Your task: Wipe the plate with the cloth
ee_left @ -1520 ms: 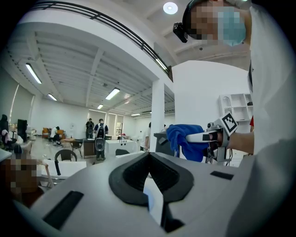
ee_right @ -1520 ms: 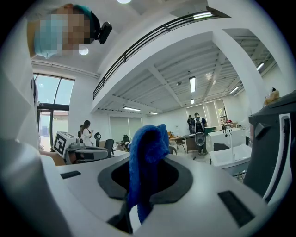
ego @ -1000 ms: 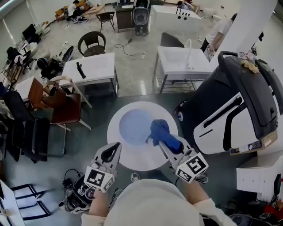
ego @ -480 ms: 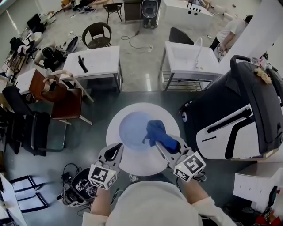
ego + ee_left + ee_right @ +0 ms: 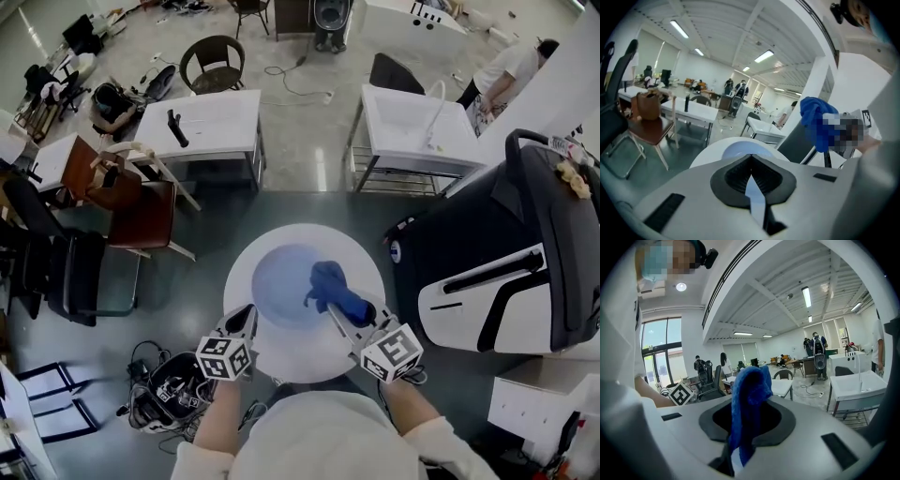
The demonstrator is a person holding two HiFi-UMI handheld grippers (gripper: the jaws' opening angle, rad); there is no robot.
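Note:
A pale blue plate lies on a small round white table. My right gripper is shut on a blue cloth, which bunches up over the plate's right edge. In the right gripper view the cloth stands up between the pads. My left gripper is shut and empty at the table's front left edge, just short of the plate. The left gripper view shows its closed jaws, the plate right beyond them and the cloth up at the right.
A big black-and-white machine stands close on the right of the table. Brown chairs are at the left, two white tables farther back. A bag with cables lies on the floor at front left.
Both grippers have sunk toward the table, the left one more, and it has rolled. The cloth stays in the right gripper over the plate's right side.

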